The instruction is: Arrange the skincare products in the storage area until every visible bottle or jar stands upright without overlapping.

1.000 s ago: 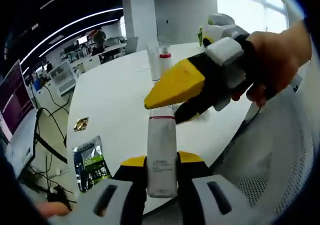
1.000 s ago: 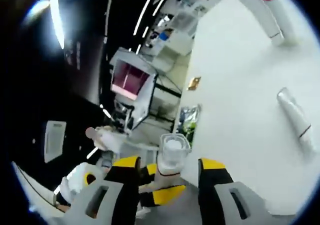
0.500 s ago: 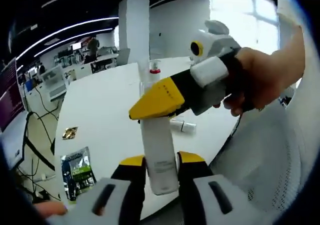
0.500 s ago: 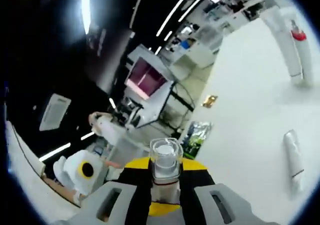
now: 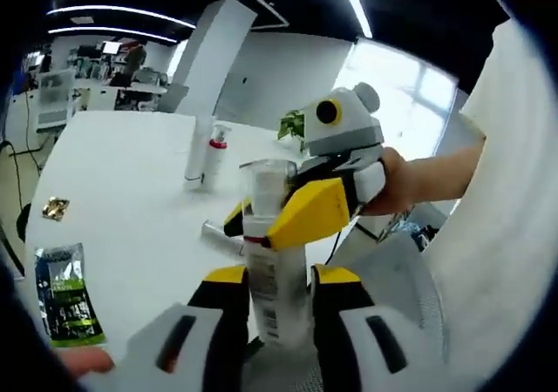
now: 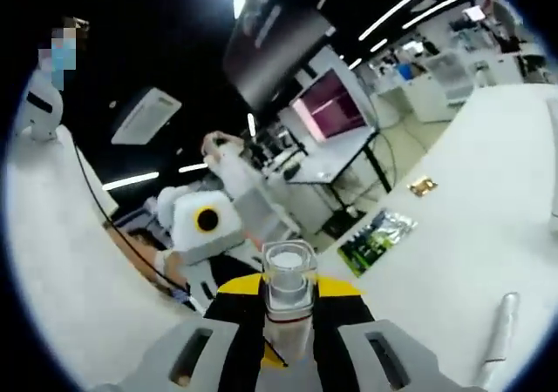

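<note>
step: both grippers clamping one bottle (image 5: 272, 296) in the air near the white table (image 5: 131, 200) edge | left gripper (image 5: 277, 309) gripping its body, right gripper (image 6: 288, 322) pinching the clear cap (image 6: 289, 274) end | next: release one, stand it beside the upright bottles (image 5: 206, 153); tube (image 6: 497, 338) lying flat, not yet raised

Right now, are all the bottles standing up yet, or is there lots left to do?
Not yet. Two bottles already stand upright on the white table. One white bottle is in hand, with the left gripper clamped on its body and the right gripper on its neck. A tube lying flat needs standing up.
</note>
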